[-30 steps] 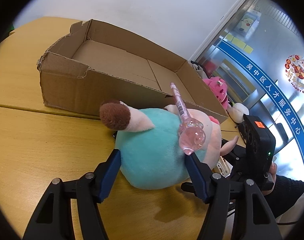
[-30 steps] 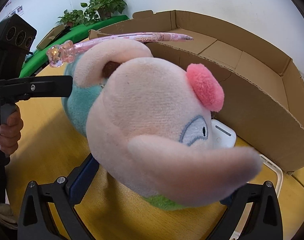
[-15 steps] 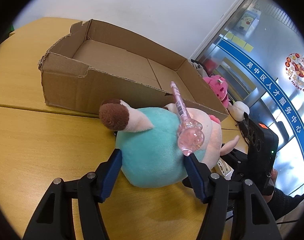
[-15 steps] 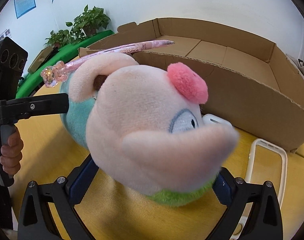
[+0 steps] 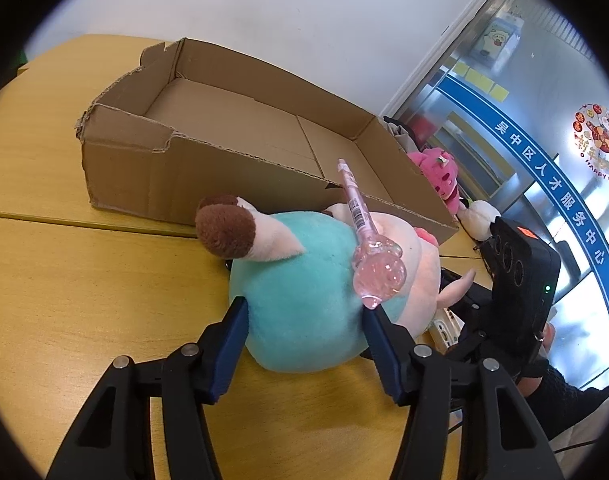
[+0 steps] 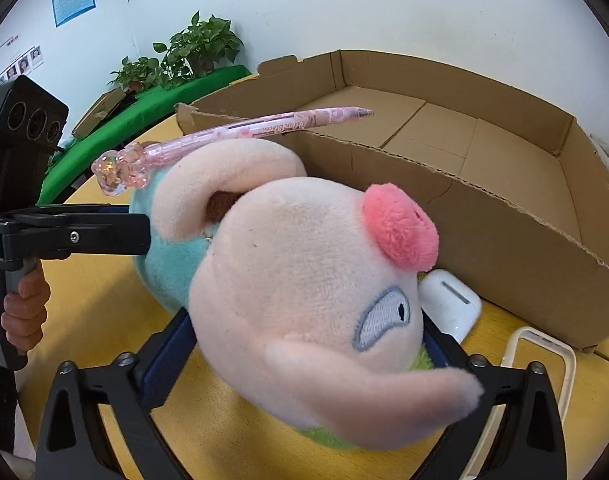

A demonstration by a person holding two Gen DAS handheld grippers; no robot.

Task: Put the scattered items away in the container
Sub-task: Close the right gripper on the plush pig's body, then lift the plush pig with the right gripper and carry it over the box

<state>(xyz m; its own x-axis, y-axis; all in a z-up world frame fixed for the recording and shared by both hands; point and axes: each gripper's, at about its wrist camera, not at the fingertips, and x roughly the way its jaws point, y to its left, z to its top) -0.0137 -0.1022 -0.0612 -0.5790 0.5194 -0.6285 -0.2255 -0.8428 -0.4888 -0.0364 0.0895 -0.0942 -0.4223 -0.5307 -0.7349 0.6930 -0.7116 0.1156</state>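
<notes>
L gripper (image 5: 304, 332) closing round plush pig (image 5: 304, 300), R gripper (image 6: 304, 344) clamped on its head, pink pen (image 5: 356, 208) on top

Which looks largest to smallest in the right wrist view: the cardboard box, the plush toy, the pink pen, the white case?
1. plush toy, though it is nearest the camera
2. cardboard box, similar in spread, so unsure
3. pink pen
4. white case, partly hidden
</notes>
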